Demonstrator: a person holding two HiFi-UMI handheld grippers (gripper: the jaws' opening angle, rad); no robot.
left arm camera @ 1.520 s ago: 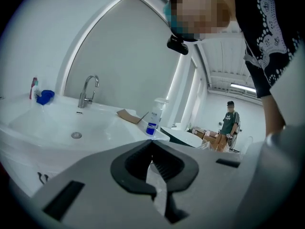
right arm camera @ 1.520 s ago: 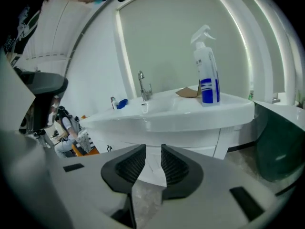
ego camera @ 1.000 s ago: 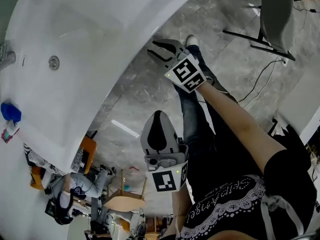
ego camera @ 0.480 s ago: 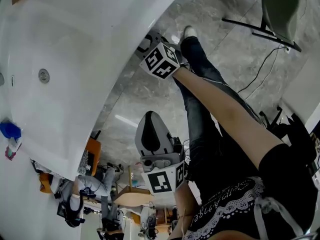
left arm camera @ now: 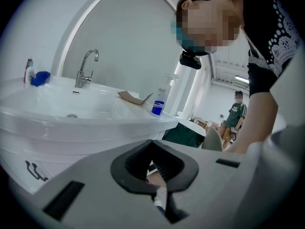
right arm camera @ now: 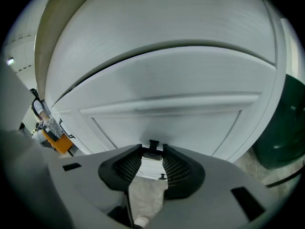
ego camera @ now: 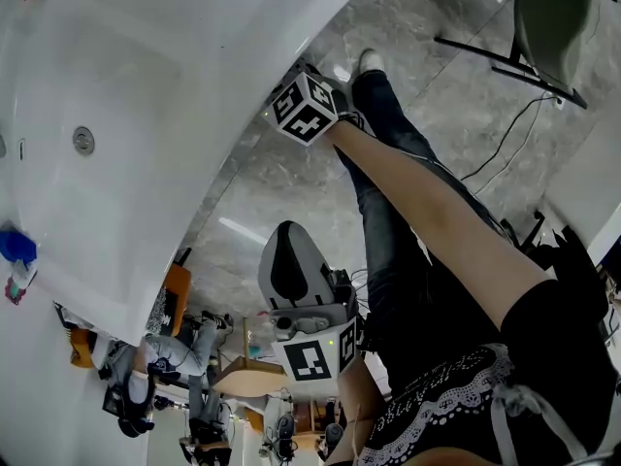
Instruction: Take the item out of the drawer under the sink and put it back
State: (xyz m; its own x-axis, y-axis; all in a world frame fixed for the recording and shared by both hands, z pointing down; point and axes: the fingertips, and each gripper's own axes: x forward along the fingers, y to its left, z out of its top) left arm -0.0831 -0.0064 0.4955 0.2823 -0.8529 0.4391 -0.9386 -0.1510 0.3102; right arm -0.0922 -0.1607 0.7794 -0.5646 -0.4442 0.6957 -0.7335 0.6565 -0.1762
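Right tongs (right arm camera: pixel 153 150), jaws just opened wide, stand released with the small black handle (right arm camera: pixel 153 144) of the closed drawer (right arm camera: pixel 167 123) between their tips, under the white sink (ego camera: pixel 116 115). The item is out of sight. Left tongs (left arm camera: pixel 152 143) are clenched on nothing
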